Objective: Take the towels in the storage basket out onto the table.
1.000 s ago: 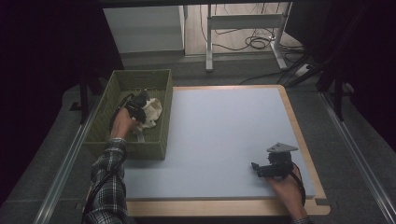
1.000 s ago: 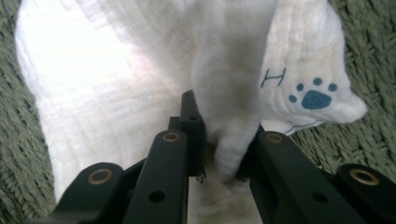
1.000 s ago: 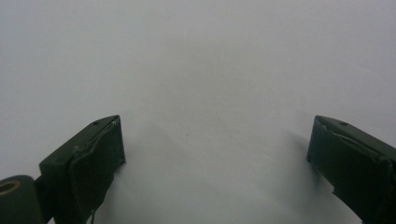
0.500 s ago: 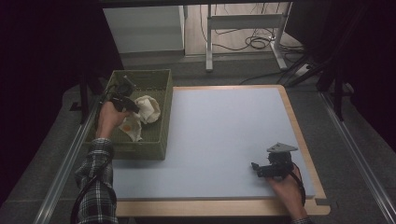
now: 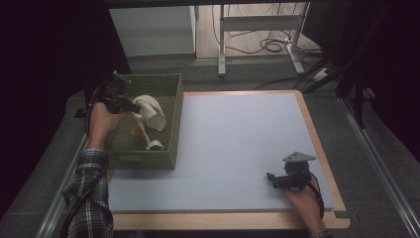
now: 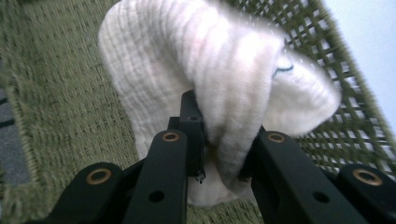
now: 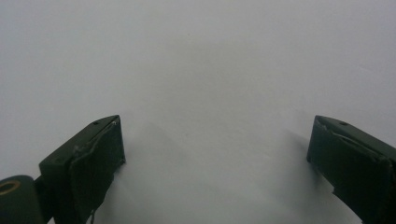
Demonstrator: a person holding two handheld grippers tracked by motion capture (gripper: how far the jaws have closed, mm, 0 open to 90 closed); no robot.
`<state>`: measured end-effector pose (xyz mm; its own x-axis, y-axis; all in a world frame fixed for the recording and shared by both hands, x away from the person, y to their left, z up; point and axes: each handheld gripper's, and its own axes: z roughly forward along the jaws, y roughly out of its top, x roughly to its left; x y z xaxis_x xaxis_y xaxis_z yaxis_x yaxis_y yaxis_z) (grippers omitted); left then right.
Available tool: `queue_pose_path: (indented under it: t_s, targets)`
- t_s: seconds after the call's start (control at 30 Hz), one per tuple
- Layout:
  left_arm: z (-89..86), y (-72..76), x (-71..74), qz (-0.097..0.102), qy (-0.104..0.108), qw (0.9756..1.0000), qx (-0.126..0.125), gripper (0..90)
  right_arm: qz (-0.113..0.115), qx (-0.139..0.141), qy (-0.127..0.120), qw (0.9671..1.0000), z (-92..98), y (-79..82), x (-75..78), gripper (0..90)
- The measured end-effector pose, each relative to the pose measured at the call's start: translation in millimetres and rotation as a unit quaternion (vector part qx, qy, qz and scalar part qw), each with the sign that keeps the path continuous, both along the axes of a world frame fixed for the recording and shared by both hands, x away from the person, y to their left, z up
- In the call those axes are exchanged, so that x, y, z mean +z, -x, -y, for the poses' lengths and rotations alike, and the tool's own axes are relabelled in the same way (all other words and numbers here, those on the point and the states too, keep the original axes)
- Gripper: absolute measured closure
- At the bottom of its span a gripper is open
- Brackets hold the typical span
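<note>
You are pinching a fold of the white knitted sock (image 6: 205, 79) with your left gripper (image 5: 130, 105), jaws clamped on it, so it is hanging above the green woven basket (image 5: 176, 106) and coming free of it. Your right gripper (image 5: 271, 178) is resting on the pale blue mat (image 5: 237, 144), jaws spread wide, leaving room for the sock.
</note>
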<state>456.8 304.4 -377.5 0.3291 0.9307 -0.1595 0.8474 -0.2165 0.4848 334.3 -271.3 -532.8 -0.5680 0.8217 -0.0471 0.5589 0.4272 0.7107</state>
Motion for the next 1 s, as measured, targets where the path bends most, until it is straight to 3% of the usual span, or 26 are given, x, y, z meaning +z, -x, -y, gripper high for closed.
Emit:
queue_pose_path:
  t_s: [0.6,1.0]
  targets:
    - [1.9,23.4,59.7,0.045,0.020,0.9987,-0.014,79.1,0.000,0.000,0.000,1.0000,-0.1,0.0,0.0,4.0]
    - [14.5,35.2,103.9,0.072,0.032,0.9964,-0.031,79.0,0.001,0.001,0.000,1.0000,0.1,-0.2,0.0,4.0]
